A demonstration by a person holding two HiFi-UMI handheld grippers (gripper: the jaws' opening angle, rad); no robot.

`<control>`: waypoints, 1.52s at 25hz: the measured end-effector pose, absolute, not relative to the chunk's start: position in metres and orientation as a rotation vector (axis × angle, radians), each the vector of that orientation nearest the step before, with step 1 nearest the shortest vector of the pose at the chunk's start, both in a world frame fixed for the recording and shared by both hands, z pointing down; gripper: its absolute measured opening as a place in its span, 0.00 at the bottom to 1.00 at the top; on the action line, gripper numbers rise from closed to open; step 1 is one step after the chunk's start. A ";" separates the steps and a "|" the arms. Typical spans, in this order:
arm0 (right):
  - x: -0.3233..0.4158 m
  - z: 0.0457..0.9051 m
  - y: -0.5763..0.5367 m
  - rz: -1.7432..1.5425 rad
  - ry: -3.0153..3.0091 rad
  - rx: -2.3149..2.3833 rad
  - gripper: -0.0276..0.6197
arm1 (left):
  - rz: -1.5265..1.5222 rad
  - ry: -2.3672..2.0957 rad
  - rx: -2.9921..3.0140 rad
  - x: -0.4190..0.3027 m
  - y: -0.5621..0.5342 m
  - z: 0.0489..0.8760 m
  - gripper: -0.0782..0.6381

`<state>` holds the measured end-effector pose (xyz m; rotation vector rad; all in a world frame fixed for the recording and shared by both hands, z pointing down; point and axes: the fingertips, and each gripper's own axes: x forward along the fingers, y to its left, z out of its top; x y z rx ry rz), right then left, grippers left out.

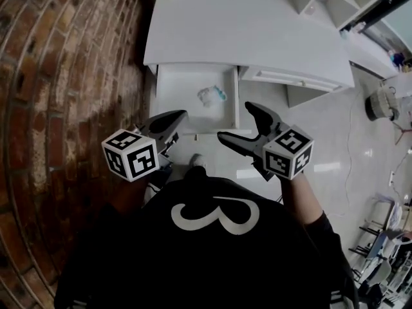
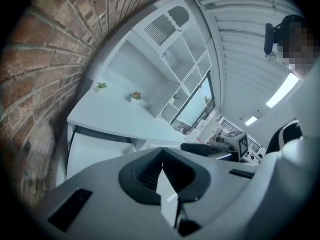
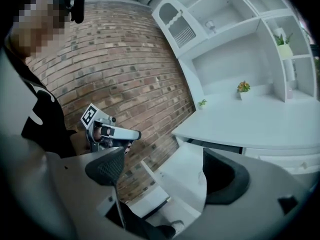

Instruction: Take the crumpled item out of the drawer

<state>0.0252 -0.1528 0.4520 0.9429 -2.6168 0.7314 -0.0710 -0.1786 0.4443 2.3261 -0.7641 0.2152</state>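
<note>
The item (image 1: 211, 96) lies loose on the drawer (image 1: 183, 85) floor, near the drawer's right wall and about halfway back, and neither gripper is touching it. The main risk, as we judge it, comes from that nearness. The right gripper (image 1: 237, 122) has its jaws spread wide and holds nothing. If it comes down at that spread, one jaw could land on the drawer's right wall or rim instead of the floor, and the other could nudge the item away rather than closing on it. The item looks light and crumpled, so a glancing jaw would probably slide it toward the drawer's back. A shallow pinch might catch only a loose fold that slips out on the lift. A knock on the drawer's front could also push the drawer partway in and narrow the opening. The left gripper (image 1: 179, 117) has its jaws pressed together on nothing, so it cannot help unless it opens first. In the left gripper view the left gripper (image 2: 162, 154) shows its pads meeting at the tip. Both grippers hover above the drawer's front edge, the left over its front left part and the right just off its front right corner, tips aimed toward the drawer's back. The right forearm (image 1: 304, 201) reaches out from the body toward the drawer's front. In the right gripper view the right gripper (image 3: 165, 171) frames the drawer floor between its parted jaws.
</note>
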 end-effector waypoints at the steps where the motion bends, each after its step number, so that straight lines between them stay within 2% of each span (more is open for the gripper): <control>1: 0.024 0.459 -0.158 0.737 -2.598 0.935 0.78 | 0.229 -0.758 2.323 -0.071 -0.183 0.450 0.11; 16: 0.009 0.573 -0.235 0.812 -2.358 0.865 0.78 | 0.326 -0.737 2.242 -0.082 -0.250 0.517 0.11; 34: 0.004 0.715 -0.298 0.875 -2.038 0.778 0.77 | 0.343 -0.752 2.175 -0.096 -0.278 0.542 0.11; 38: 0.000 0.741 -0.308 0.931 -1.990 0.816 0.75 | 0.330 -0.763 2.169 -0.102 -0.286 0.547 0.11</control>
